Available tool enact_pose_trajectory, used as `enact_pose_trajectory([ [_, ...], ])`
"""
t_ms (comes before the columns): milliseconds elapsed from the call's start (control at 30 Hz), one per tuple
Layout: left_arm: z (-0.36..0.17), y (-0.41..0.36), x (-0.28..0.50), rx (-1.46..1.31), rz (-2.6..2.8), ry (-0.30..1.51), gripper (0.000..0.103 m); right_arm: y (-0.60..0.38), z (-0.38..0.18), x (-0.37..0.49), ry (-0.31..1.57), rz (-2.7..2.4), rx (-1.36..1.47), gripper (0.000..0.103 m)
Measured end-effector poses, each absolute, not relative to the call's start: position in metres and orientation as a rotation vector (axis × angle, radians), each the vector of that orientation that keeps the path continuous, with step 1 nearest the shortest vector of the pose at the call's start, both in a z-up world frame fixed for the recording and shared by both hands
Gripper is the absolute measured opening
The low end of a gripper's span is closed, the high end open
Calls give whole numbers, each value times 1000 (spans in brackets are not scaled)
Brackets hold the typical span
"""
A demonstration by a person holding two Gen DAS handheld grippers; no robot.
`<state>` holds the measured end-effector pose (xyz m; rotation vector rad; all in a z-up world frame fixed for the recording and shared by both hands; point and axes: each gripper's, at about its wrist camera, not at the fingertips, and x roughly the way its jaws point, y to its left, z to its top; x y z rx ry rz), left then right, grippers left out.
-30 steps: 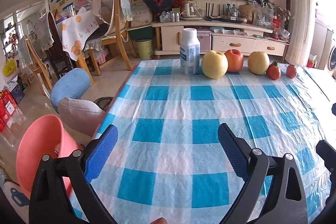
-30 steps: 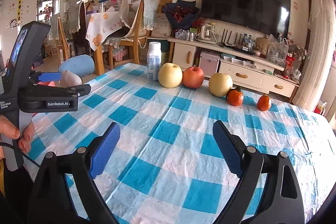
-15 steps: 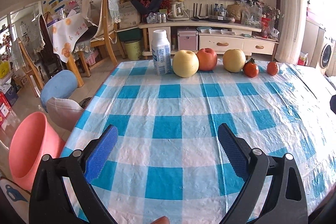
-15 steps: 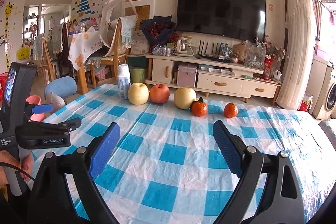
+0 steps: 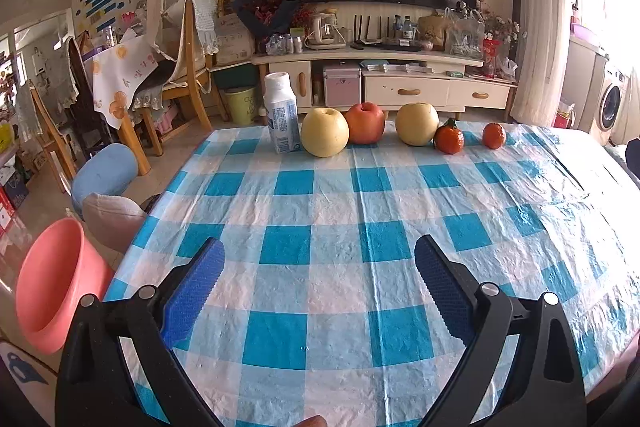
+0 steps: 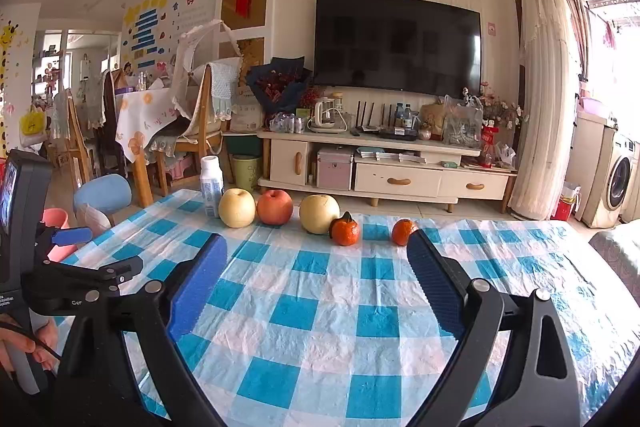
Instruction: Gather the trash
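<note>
Left gripper [image 5: 318, 281]: nearest the lens, low over the near end of the table; jaws wide apart, nothing between the blue pads [image 5: 192, 297]
Right gripper [image 6: 316, 279]: likewise near and low; jaws spread wide, empty; the other handset and a hand [image 6: 24, 341] show at its 9 o'clock
Tablecloth [image 5: 372, 211]: blue and white checks, crinkled plastic; bare from the grippers out to the far edge
Pink tub [image 5: 56, 283]: off the table on the floor, at 8 o'clock in the left view; open mouth tilted this way; likely the place for trash, though that is a guess
Bottle [image 5: 282, 113]: white plastic with a blue label, upright, cap on; at the far edge, about 11 o'clock from the left gripper; the only thing on the table that reads as trash
Fruit row: pale apple [image 5: 324, 132] just beside the bottle, perhaps touching; red apple [image 5: 365, 123] next to it; second pale apple [image 5: 417, 124]; two small oranges [image 5: 449, 139] toward 1 o'clock; none looks like rubbish
Beyond the table: wooden chairs, a TV cabinet [image 5: 400, 87] and a dark screen at 12 o'clock
Step in hand: approach; nothing gripped yet, both tools well short of the bottle
Next move: send the left gripper forward to 11 o'clock, jaws either side of the bottle's body; come in from the free left side so the pale apple is not knocked; close gently, since a thin plastic bottle may tip or squash
</note>
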<state>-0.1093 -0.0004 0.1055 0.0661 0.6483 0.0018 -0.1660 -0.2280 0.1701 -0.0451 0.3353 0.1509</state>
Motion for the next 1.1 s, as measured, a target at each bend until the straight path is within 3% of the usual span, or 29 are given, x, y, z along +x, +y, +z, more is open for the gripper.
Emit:
enact_pose_trajectory([
  [1100, 121, 10, -112, 0, 7, 610, 95, -220, 156, -161, 349, 150, -72, 92],
])
